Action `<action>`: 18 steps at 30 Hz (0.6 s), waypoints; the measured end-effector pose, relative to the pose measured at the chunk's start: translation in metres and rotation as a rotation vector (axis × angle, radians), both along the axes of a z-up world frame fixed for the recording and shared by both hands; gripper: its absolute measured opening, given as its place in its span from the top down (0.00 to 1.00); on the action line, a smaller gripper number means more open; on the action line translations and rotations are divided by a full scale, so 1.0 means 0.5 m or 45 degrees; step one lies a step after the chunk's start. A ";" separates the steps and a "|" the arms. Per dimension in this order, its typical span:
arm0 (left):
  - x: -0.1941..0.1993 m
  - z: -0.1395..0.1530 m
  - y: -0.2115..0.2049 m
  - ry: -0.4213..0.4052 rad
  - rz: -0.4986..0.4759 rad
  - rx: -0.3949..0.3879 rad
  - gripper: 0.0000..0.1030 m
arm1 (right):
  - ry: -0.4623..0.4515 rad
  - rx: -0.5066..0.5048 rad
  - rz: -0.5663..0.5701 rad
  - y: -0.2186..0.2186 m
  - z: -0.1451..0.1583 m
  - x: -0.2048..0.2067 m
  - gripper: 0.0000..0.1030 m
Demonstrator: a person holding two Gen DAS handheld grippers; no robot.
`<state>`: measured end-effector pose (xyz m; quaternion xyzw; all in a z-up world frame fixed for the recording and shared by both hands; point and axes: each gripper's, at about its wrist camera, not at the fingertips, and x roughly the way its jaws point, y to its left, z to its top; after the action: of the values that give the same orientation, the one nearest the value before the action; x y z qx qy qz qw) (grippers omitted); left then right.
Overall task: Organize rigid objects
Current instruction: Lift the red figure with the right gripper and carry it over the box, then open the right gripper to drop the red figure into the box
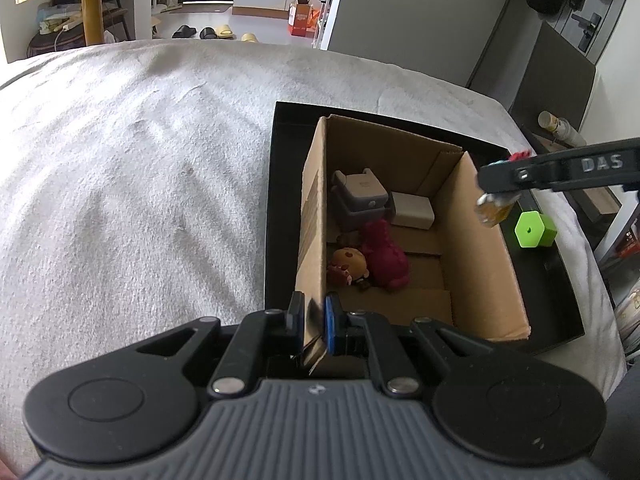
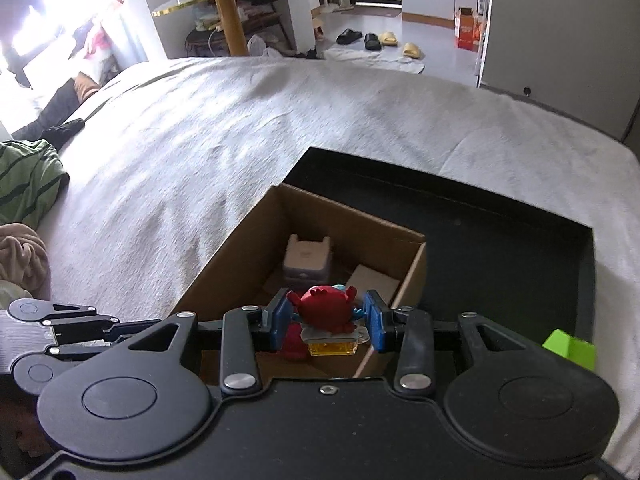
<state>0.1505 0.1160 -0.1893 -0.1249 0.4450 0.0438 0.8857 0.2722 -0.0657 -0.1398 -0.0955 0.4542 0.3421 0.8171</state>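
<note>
An open cardboard box (image 1: 476, 252) stands on a black tray (image 1: 280, 184) on the bed. Inside lie a grey toy (image 1: 360, 196), a white block (image 1: 412, 210), a magenta figure (image 1: 384, 254) and a small brown figure (image 1: 348, 264). My left gripper (image 1: 314, 322) is shut on the box's near left wall. My right gripper (image 2: 328, 320) is shut on a red crab figurine with a yellow base (image 2: 326, 312), held above the box (image 2: 248, 256). It also shows at the right of the left wrist view (image 1: 494, 204).
A green hexagonal block (image 1: 534, 230) sits on the tray right of the box, also in the right wrist view (image 2: 570, 346). A grey blanket (image 1: 132, 184) covers the bed. Green and tan clothes (image 2: 28, 184) lie at the bed's left edge. A dark cabinet (image 1: 552, 84) stands behind.
</note>
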 end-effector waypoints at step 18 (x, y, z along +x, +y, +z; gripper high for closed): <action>0.001 -0.001 0.002 -0.001 0.013 0.009 0.90 | -0.014 -0.072 -0.049 0.021 -0.028 -0.005 0.57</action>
<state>0.1510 0.1168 -0.1897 -0.1240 0.4439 0.0497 0.8861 0.2697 -0.0551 -0.1538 -0.1115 0.4609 0.3128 0.8230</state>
